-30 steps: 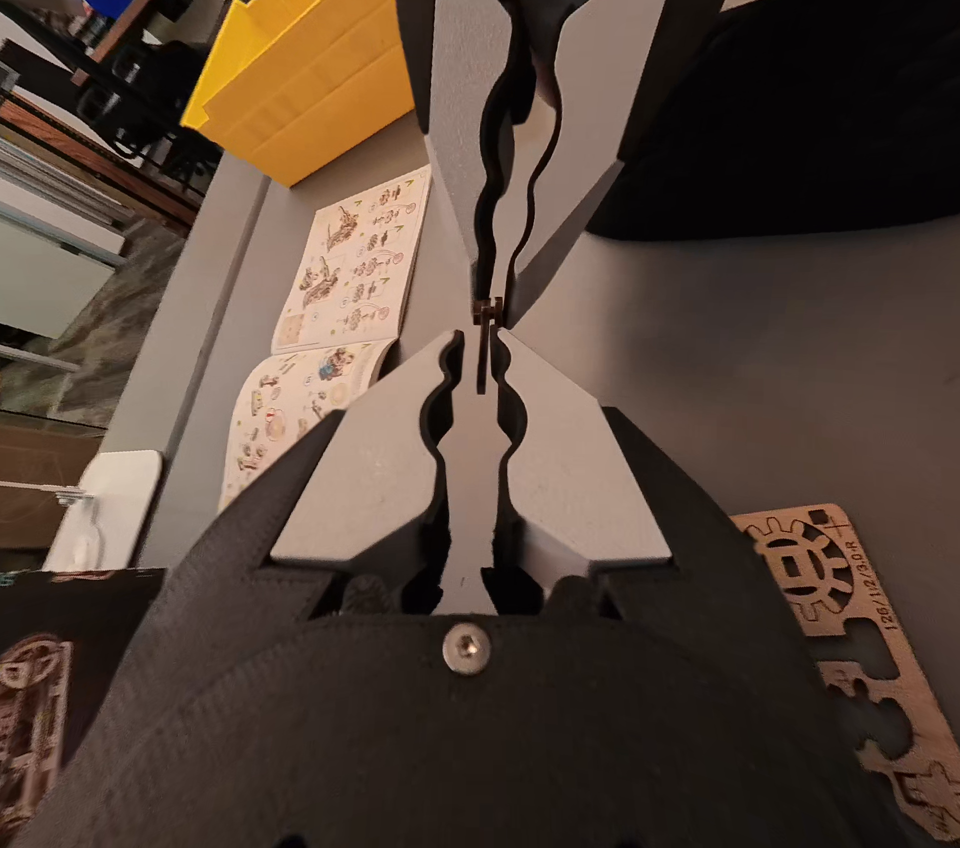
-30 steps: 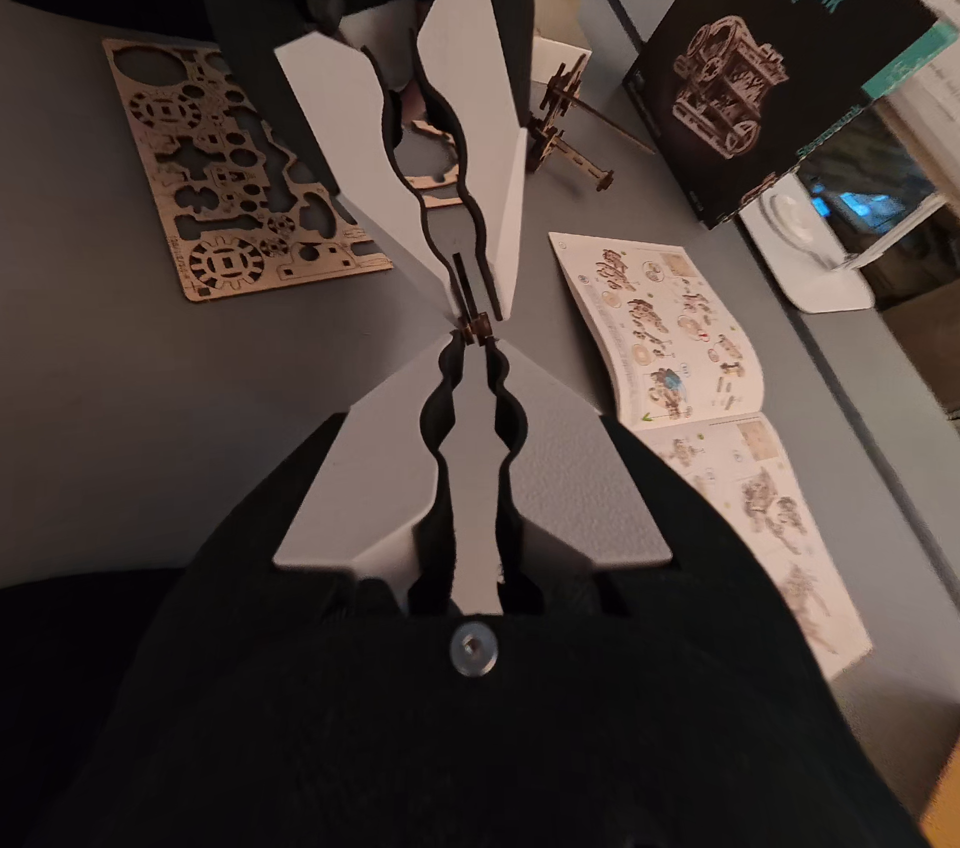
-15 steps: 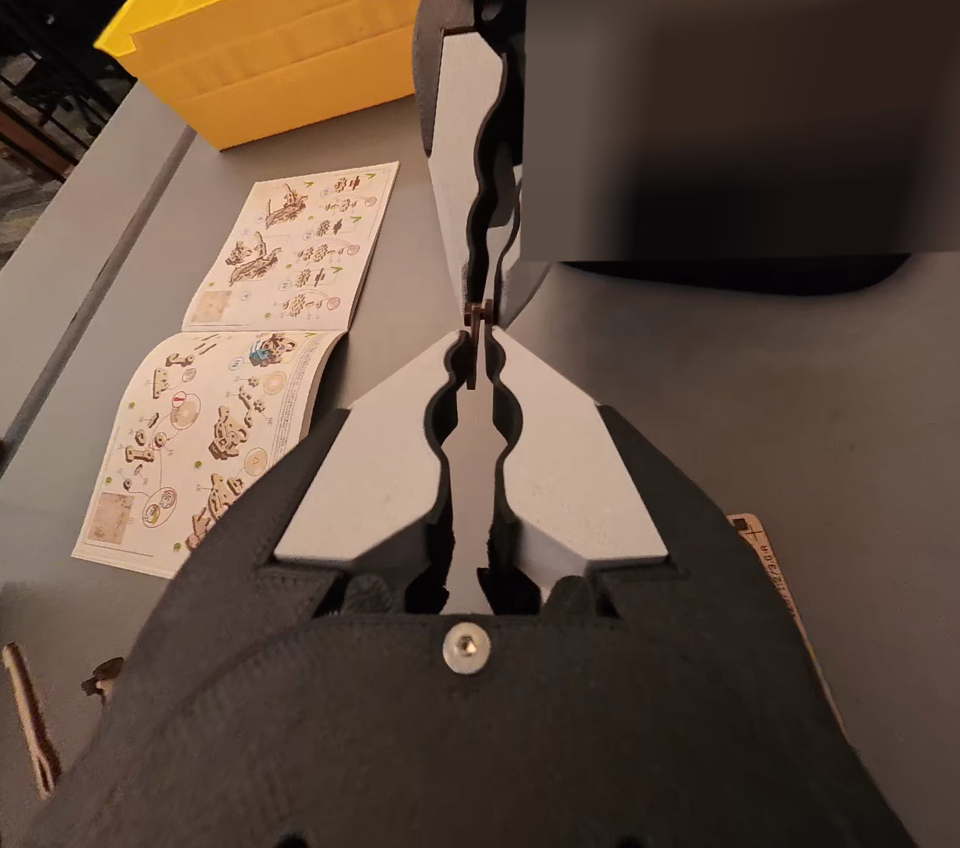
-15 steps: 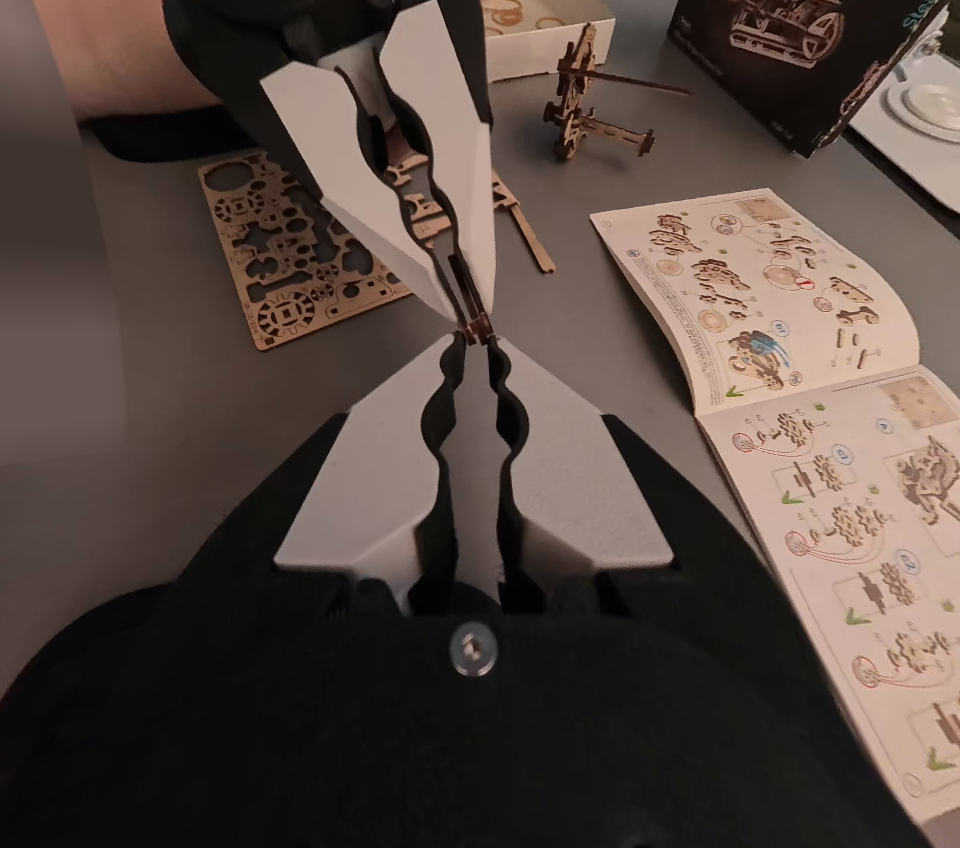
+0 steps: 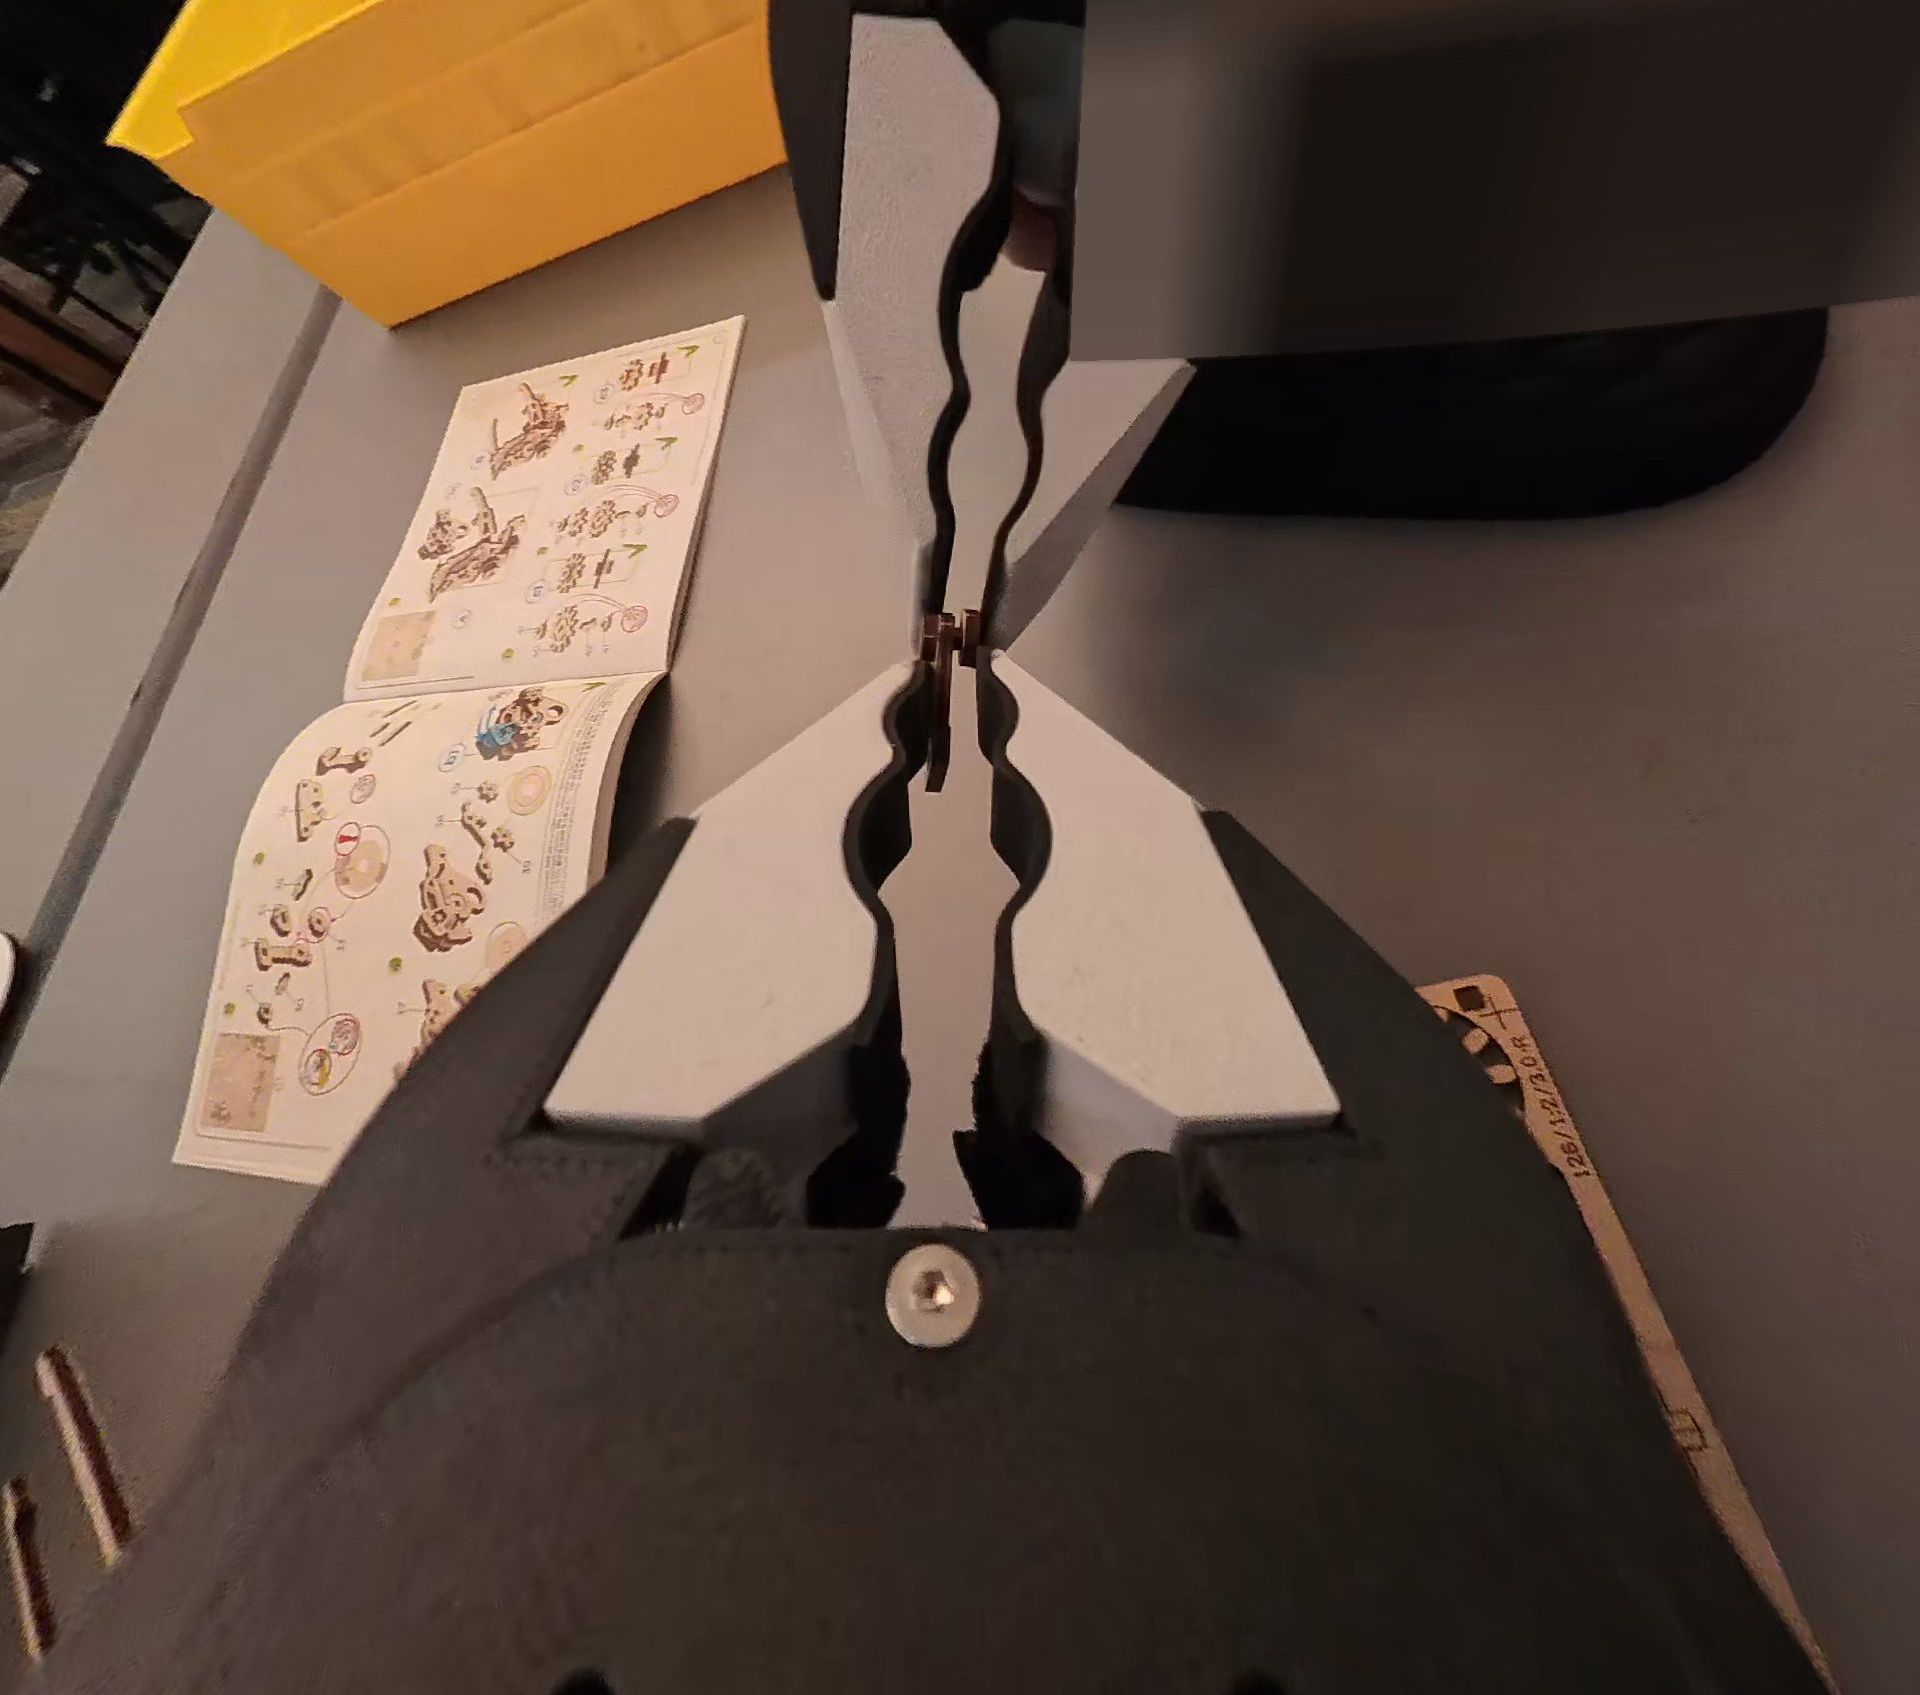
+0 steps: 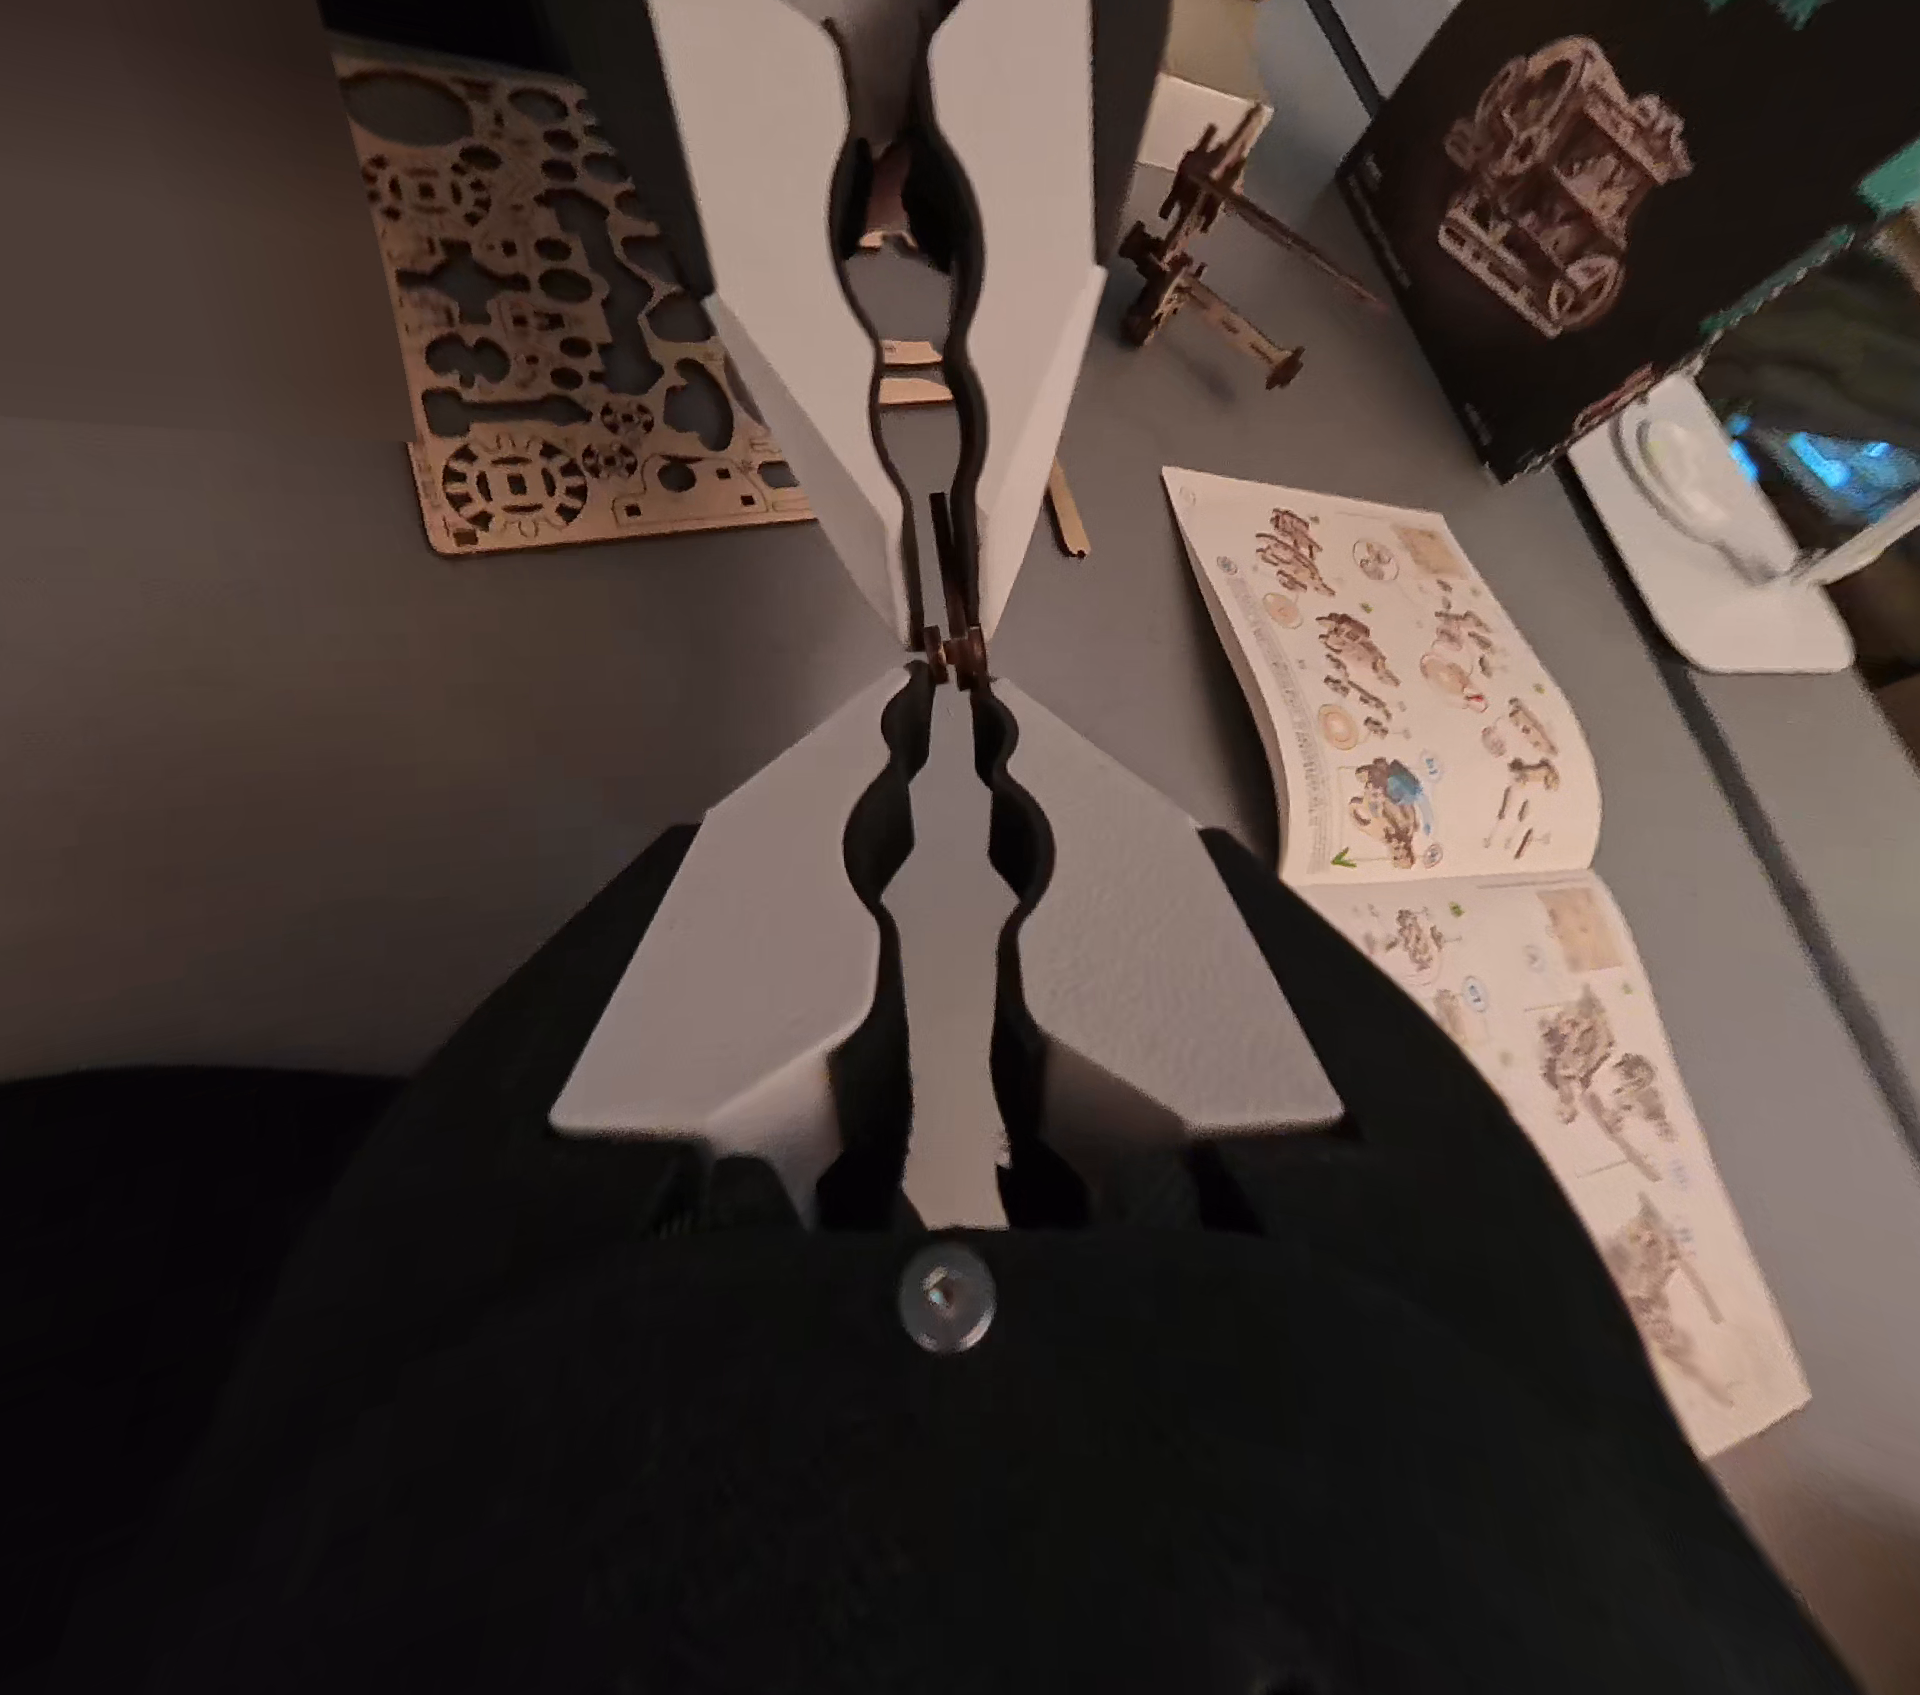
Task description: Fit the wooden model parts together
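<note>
Above the middle of the grey worktop (image 5: 1455, 814), the left claw (image 5: 943, 677) and right claw (image 6: 948, 677) meet tip to tip, each nearly closed and pinching a small wooden part. The left's flat strip (image 5: 938, 726) and the right's short piece (image 6: 968, 646) touch at the joint. To seat them well, I judge the slot and tab should stay square, pressed straight together without twisting, since thin wood may snap. At the far edge sits a yellow bin (image 5: 468, 87); its contents are hidden. An open instruction booklet (image 5: 468, 710) lies nearby.
</note>
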A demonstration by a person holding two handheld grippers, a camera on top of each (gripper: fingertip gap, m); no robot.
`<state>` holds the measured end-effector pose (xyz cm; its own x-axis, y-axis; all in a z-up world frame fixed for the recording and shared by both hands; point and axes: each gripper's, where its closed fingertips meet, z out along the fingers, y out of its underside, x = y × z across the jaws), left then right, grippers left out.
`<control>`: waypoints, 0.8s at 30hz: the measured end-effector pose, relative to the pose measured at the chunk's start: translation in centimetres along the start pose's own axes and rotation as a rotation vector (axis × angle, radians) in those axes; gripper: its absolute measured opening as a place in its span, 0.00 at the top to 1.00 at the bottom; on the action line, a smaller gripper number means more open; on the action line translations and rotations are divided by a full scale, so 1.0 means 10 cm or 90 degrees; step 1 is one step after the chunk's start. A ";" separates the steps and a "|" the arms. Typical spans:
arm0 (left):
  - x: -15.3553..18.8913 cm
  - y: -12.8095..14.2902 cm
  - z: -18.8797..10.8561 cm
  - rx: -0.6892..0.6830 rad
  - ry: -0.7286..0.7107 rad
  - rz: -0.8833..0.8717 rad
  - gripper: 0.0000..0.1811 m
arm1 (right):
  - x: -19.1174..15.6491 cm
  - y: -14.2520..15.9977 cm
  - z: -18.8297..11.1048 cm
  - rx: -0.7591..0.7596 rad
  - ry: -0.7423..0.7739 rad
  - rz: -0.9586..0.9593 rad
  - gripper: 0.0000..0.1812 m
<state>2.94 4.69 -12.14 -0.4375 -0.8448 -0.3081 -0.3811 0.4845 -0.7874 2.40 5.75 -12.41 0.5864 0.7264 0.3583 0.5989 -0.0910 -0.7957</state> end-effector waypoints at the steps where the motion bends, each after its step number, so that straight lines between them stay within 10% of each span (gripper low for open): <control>1: 0.01 -0.01 0.00 0.003 0.008 -0.004 0.97 | -0.01 -0.01 -0.01 0.002 0.003 -0.019 0.98; 24: -0.10 -0.20 -0.07 0.039 -0.115 0.113 0.95 | 0.10 -0.12 -0.14 0.015 0.059 -0.039 0.98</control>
<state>3.61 4.71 -9.88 -0.3392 -0.7769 -0.5305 -0.2587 0.6192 -0.7414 3.05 5.64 -10.36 0.5979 0.6634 0.4499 0.6229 -0.0313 -0.7817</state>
